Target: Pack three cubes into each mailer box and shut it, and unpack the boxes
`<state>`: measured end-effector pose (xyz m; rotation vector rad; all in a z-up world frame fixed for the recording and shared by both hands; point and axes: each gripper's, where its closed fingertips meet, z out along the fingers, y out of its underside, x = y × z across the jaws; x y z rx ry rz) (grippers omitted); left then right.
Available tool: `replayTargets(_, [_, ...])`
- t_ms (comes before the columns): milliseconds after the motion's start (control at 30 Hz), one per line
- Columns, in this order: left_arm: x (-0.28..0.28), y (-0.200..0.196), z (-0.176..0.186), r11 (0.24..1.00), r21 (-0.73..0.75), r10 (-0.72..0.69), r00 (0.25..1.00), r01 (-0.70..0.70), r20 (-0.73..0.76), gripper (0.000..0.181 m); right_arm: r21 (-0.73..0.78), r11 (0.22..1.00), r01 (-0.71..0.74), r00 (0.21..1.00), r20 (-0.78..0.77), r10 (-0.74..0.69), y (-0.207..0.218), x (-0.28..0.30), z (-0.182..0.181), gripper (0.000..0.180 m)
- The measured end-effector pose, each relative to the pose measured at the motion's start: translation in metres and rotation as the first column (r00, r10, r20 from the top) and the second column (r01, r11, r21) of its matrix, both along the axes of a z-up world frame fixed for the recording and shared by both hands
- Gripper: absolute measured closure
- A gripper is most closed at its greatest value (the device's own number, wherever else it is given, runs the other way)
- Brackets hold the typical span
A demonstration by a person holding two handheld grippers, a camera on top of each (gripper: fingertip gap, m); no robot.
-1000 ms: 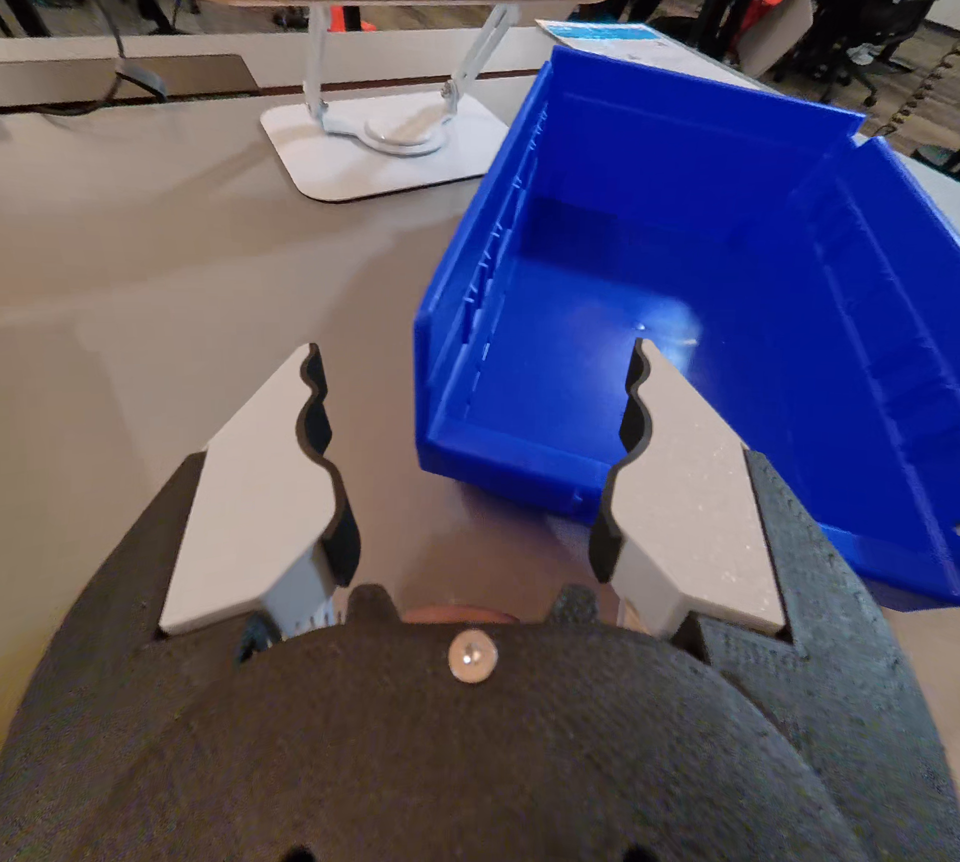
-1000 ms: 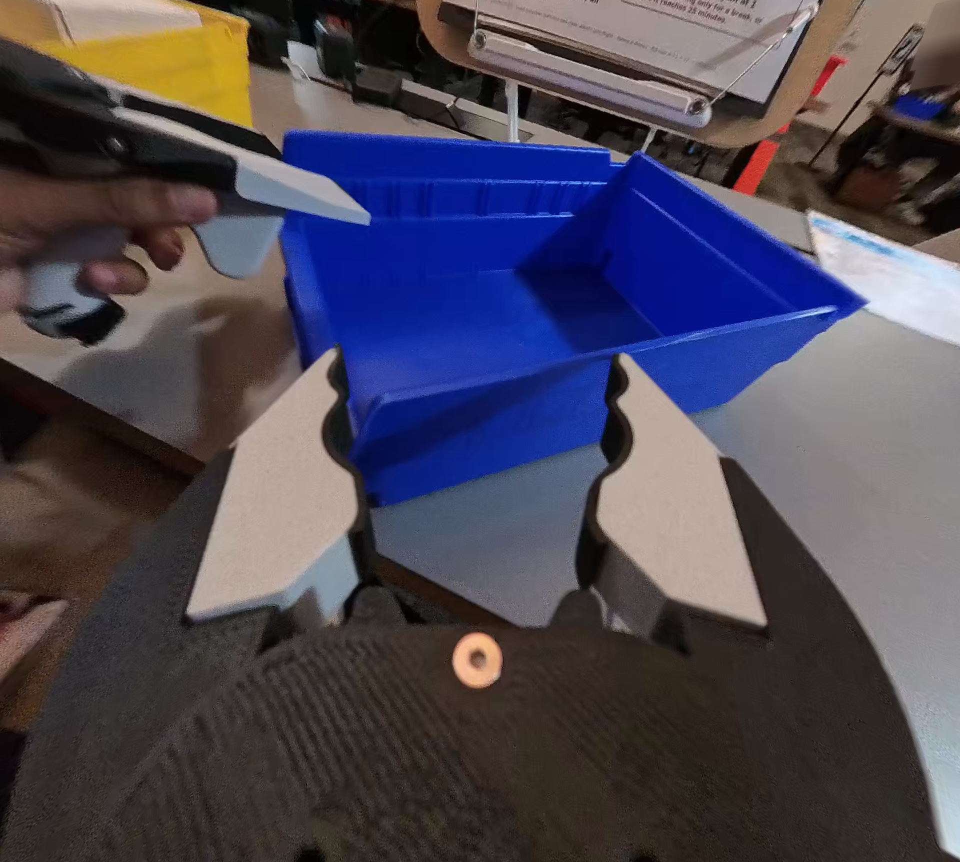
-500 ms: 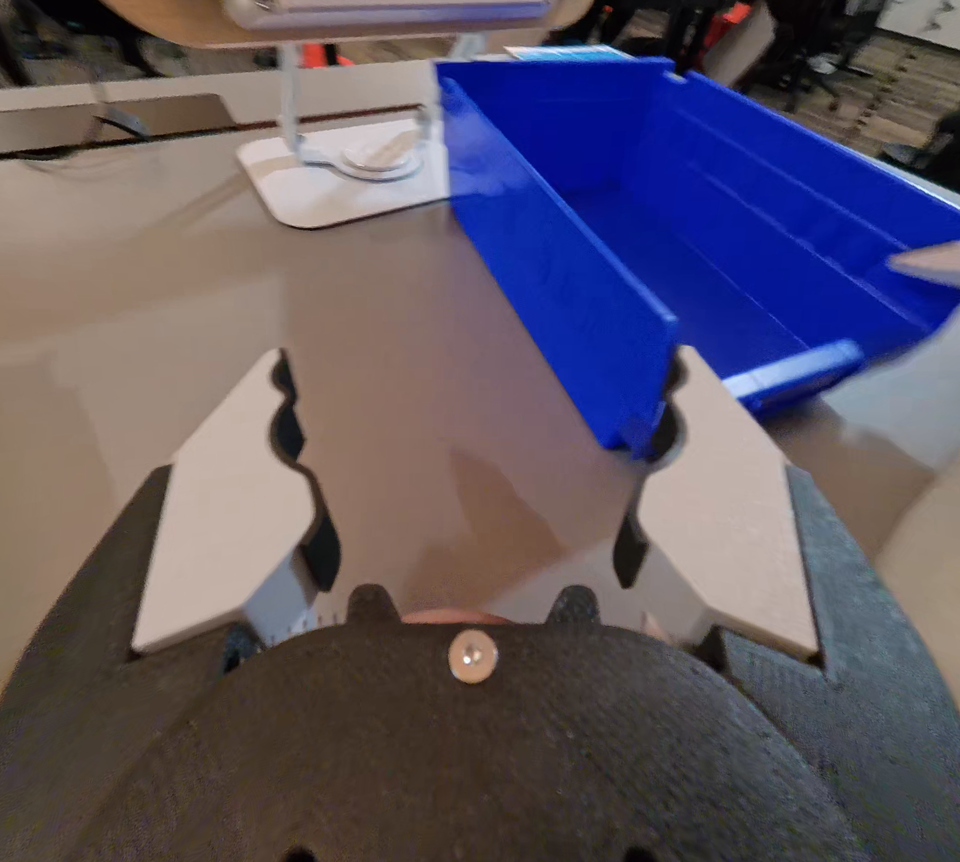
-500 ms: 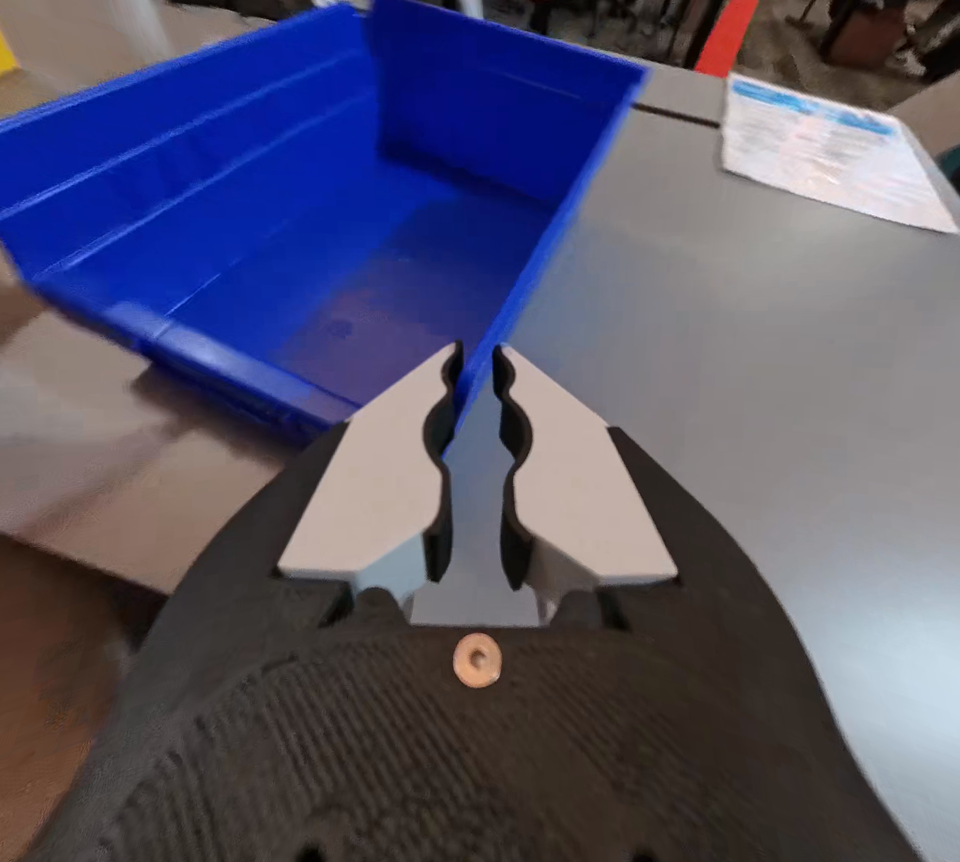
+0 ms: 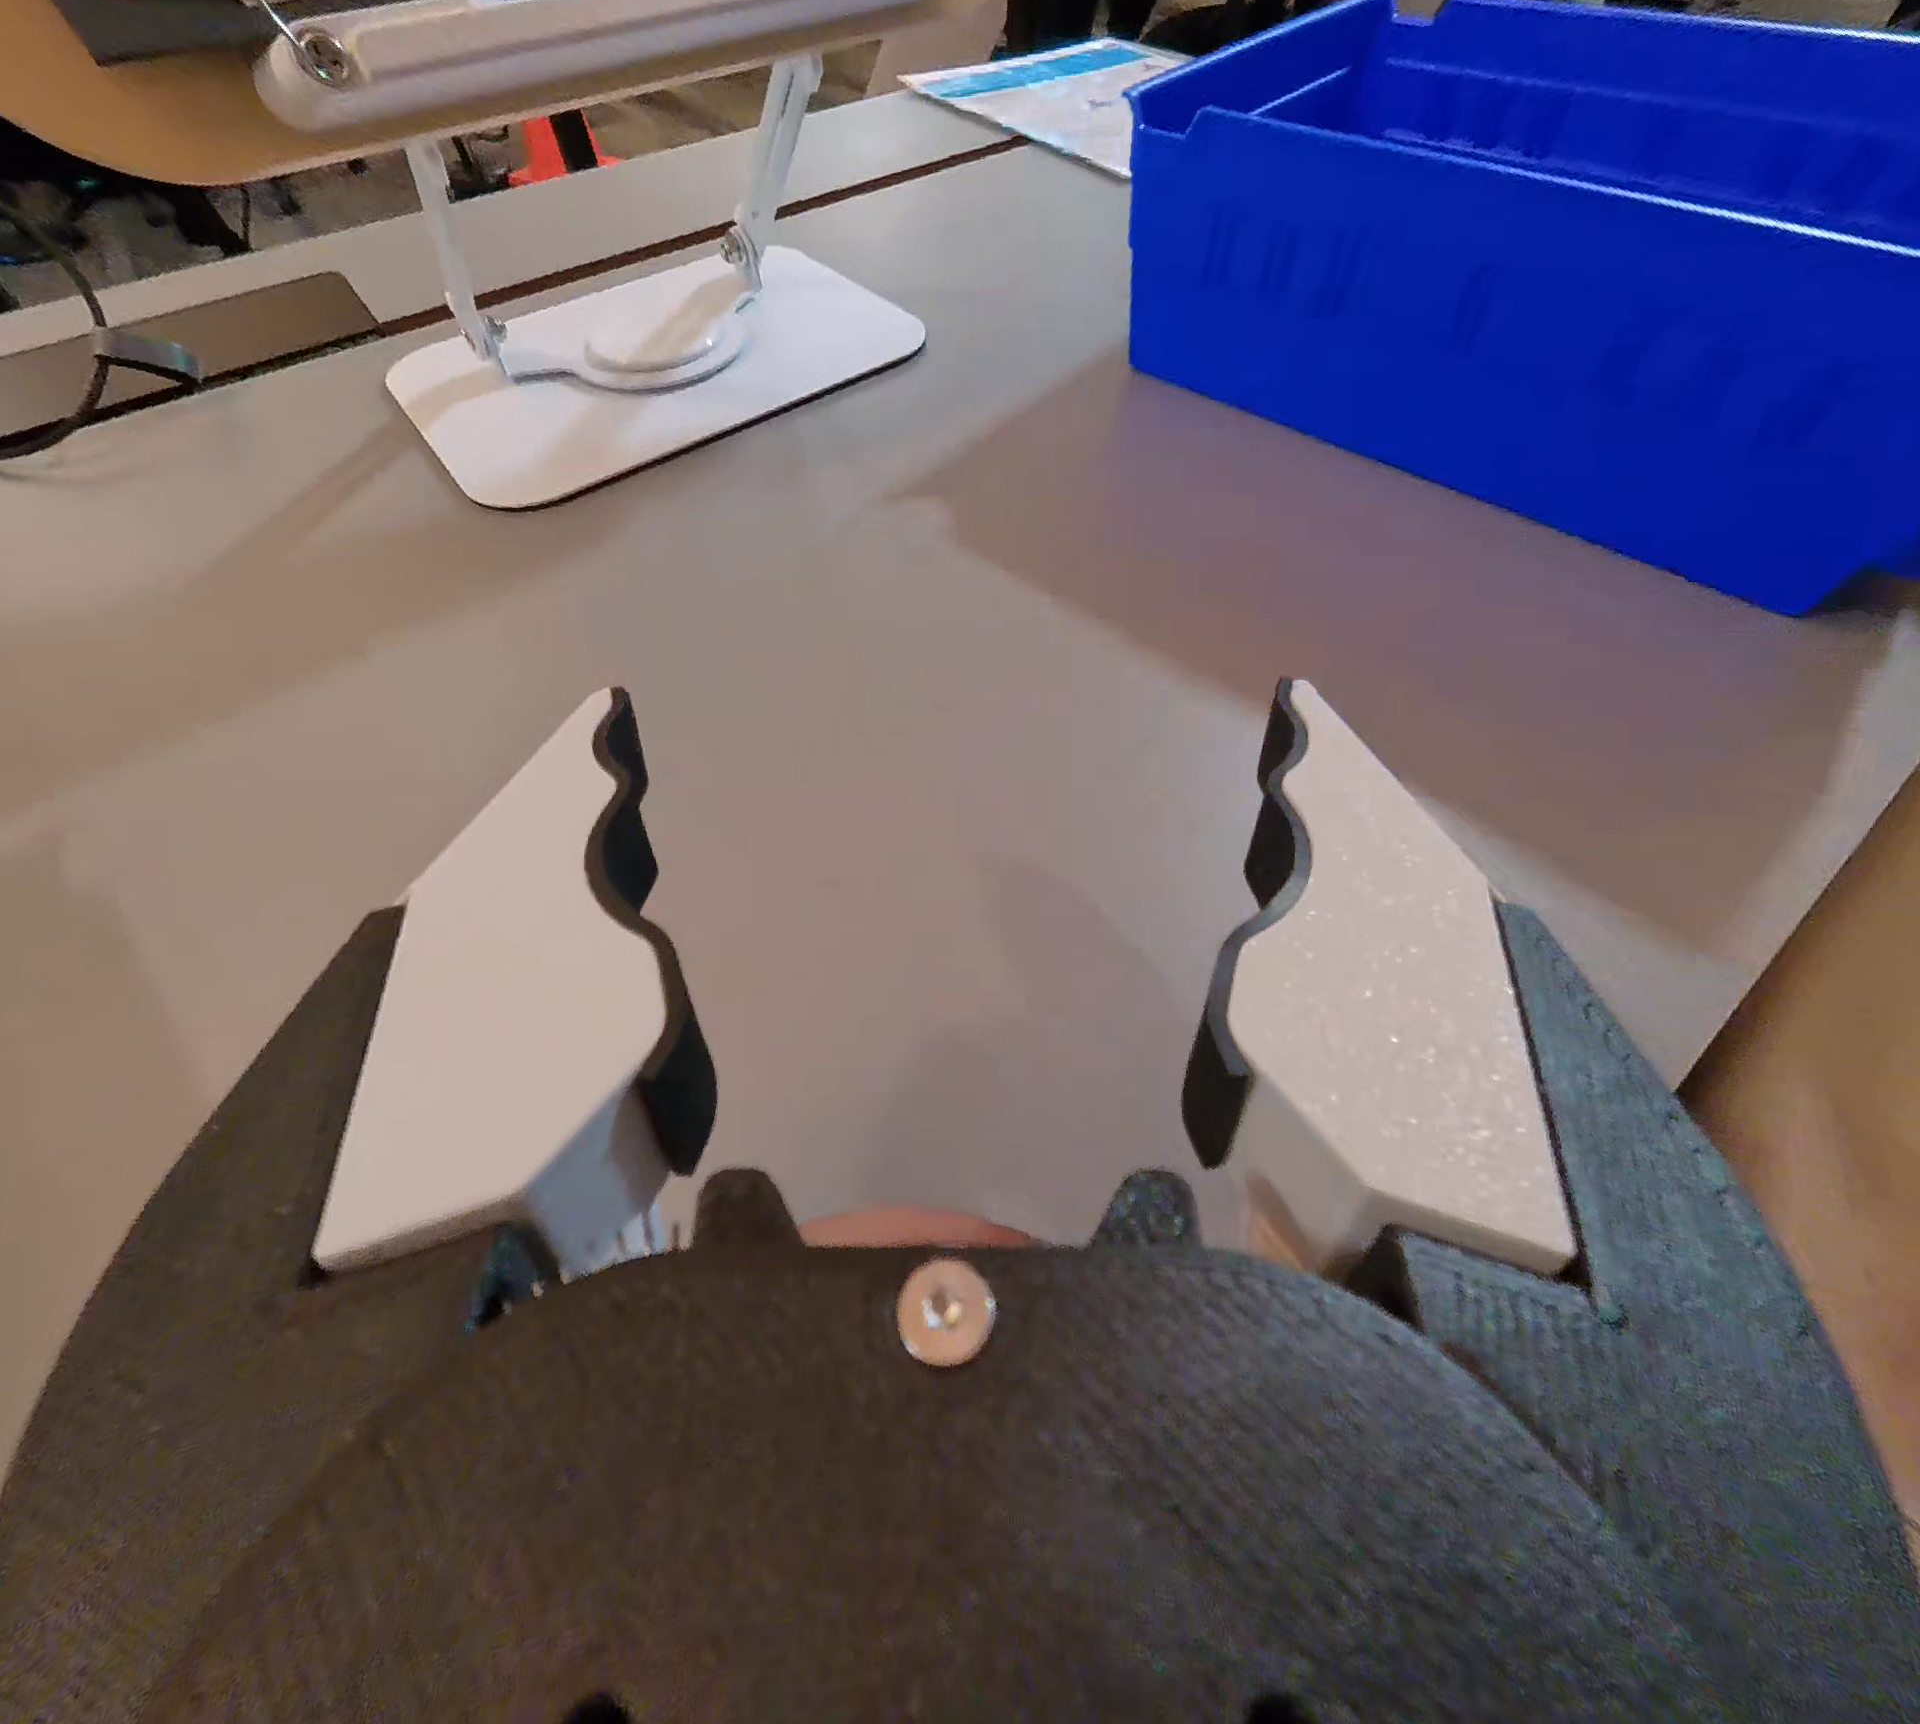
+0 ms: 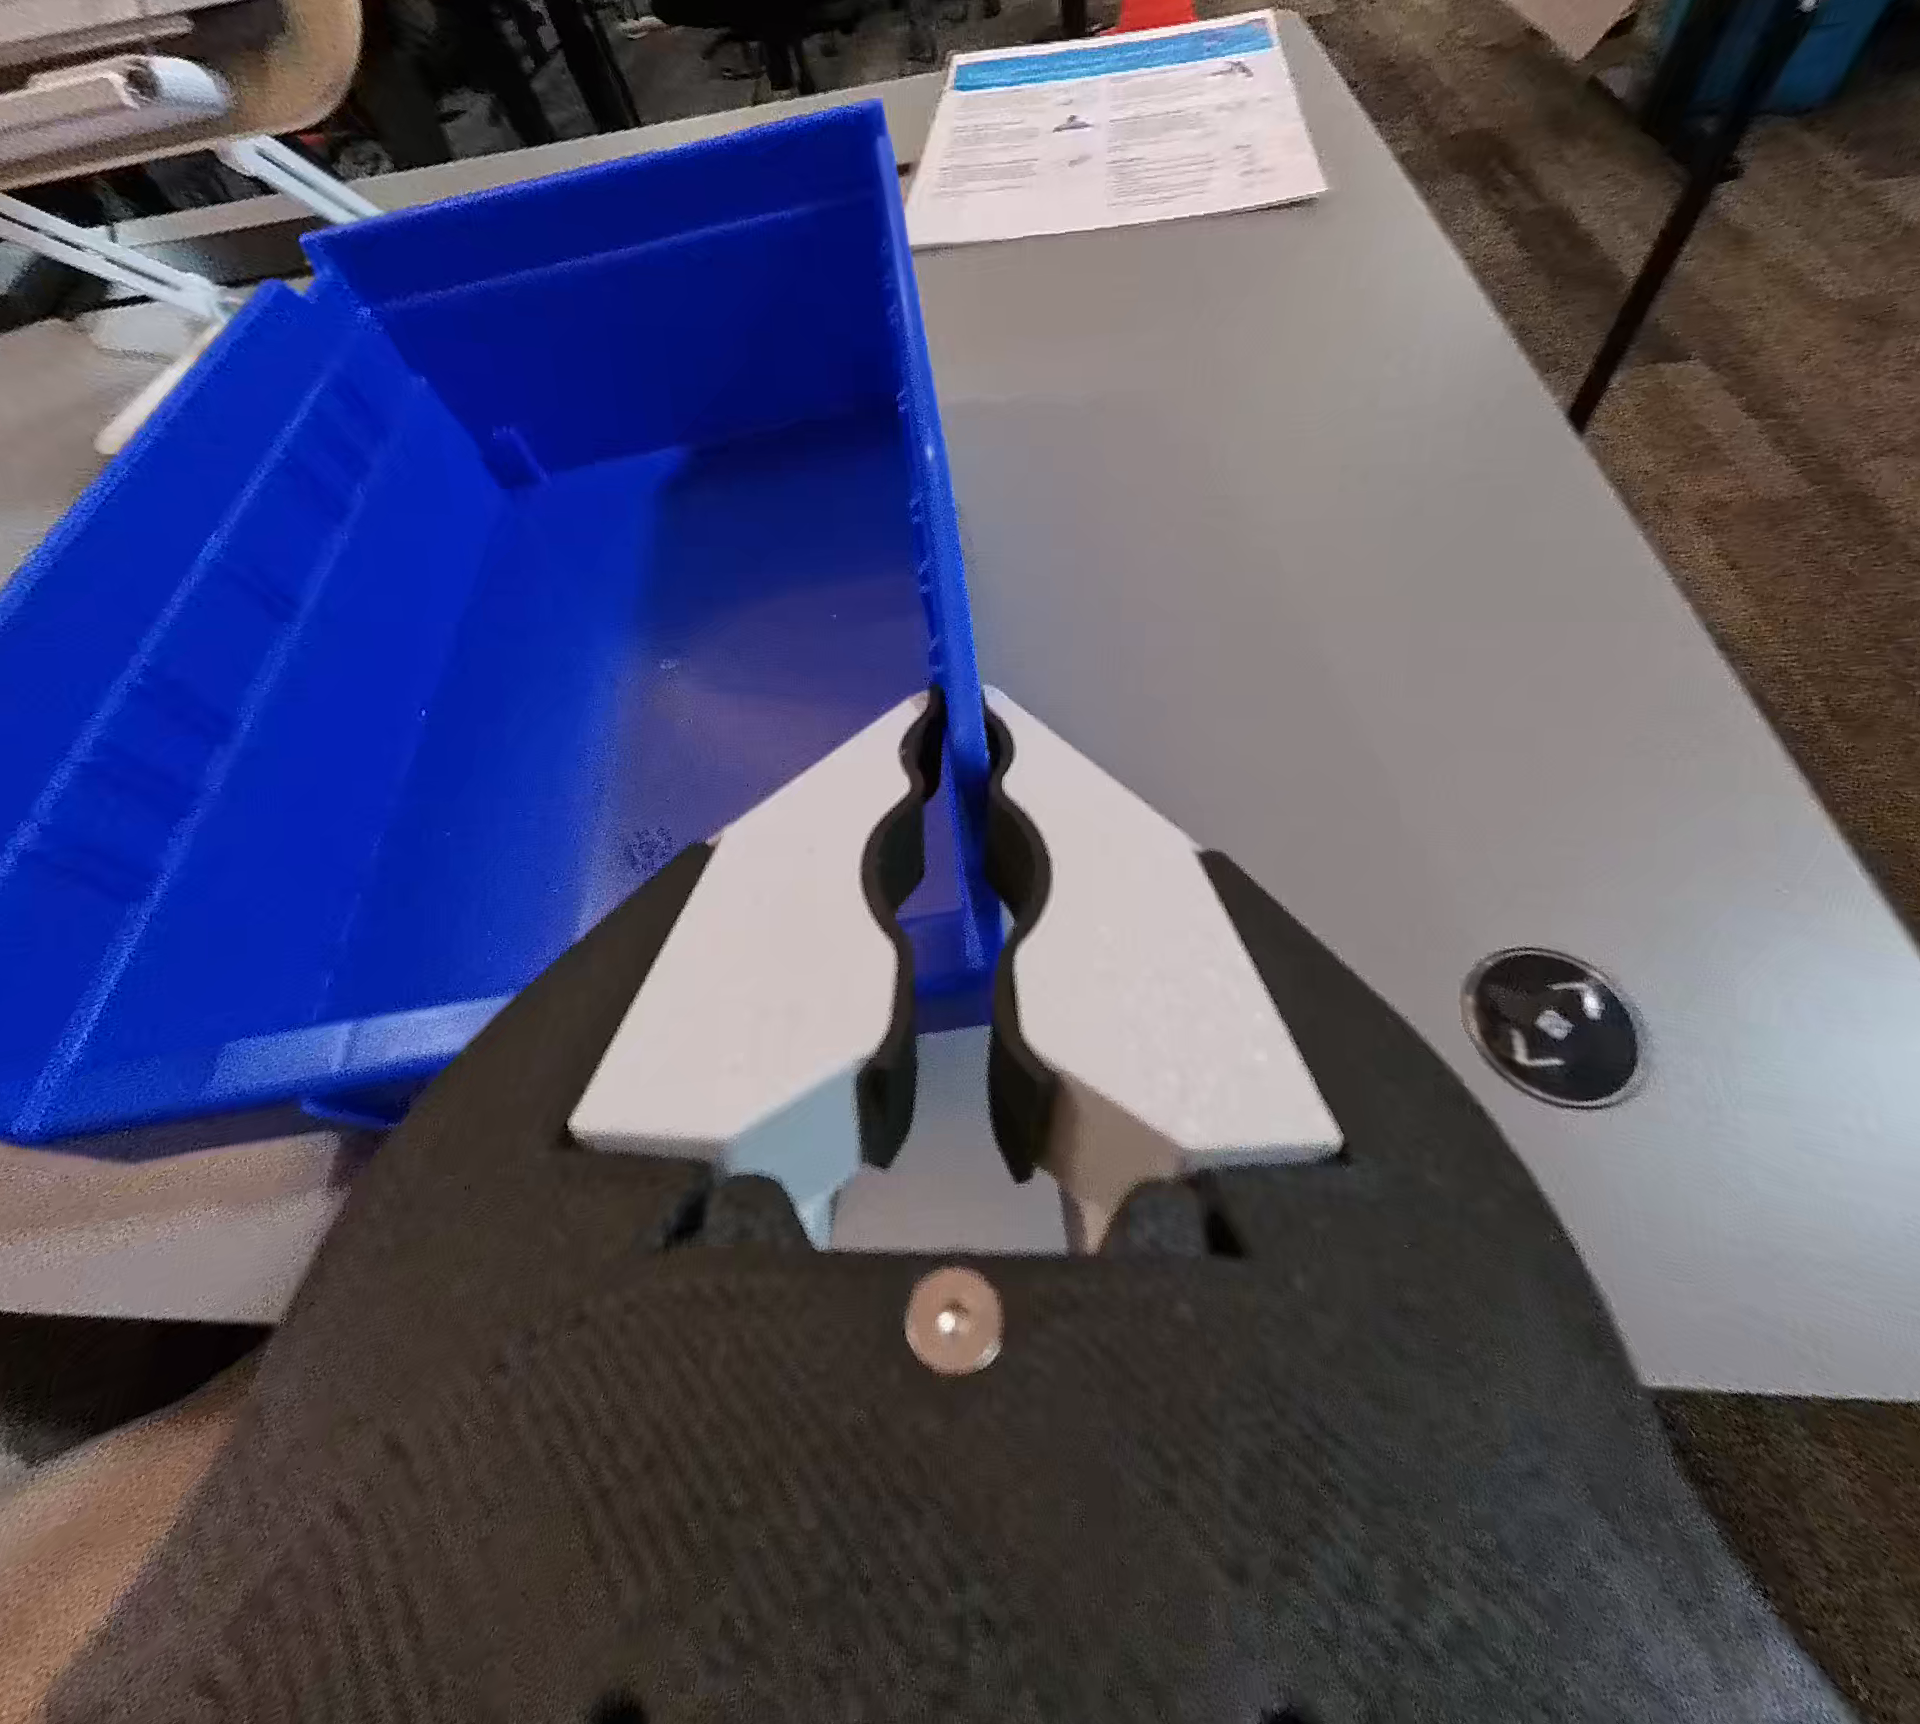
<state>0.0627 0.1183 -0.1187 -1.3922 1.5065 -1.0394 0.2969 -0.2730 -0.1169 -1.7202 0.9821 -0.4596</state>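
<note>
Left claw (image 5: pixel 951 708), seen from the left wrist, is spread wide and holds nothing; its pale grey fingers (image 5: pixel 520 999) have wavy black rubber-like inner edges and sit in a coarse, ribbed black body. It hovers over the smooth grey-beige counter (image 5: pixel 883 635). Well apart to the right stands a glossy blue plastic bin (image 5: pixel 1507 344) with ribbed walls. Ahead, a white metal stand (image 5: pixel 665 365) with a flat rounded base carries a tilted board with a printed sheet. No mailer boxes or cubes show in this view.

From the right wrist, the right claw (image 6: pixel 964 718) is clenched on the bin's (image 6: pixel 416 635) thin right wall, one finger inside and one outside. What shows of the bin's inside is bare. A printed paper (image 6: pixel 1117 126) lies flat beyond it, and a round black disc (image 6: pixel 1548 1025) sits in the counter (image 6: pixel 1351 583) to the right
</note>
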Motion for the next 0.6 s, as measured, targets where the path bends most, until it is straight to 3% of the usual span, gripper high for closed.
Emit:
replayTargets(233, [-0.002,0.003,0.000,1.000,0.020,0.014,1.000,-0.014,0.005,0.066,0.056,0.995,0.083,0.997,-0.009,-0.082,-0.022,0.014,-0.001,0.177])
replayTargets(600, [-0.006,0.008,-0.002,0.999,0.039,0.034,0.999,-0.034,-0.001,0.067,0.022,0.990,0.141,0.990,0.028,-0.141,-0.031,0.026,-0.001,0.174])
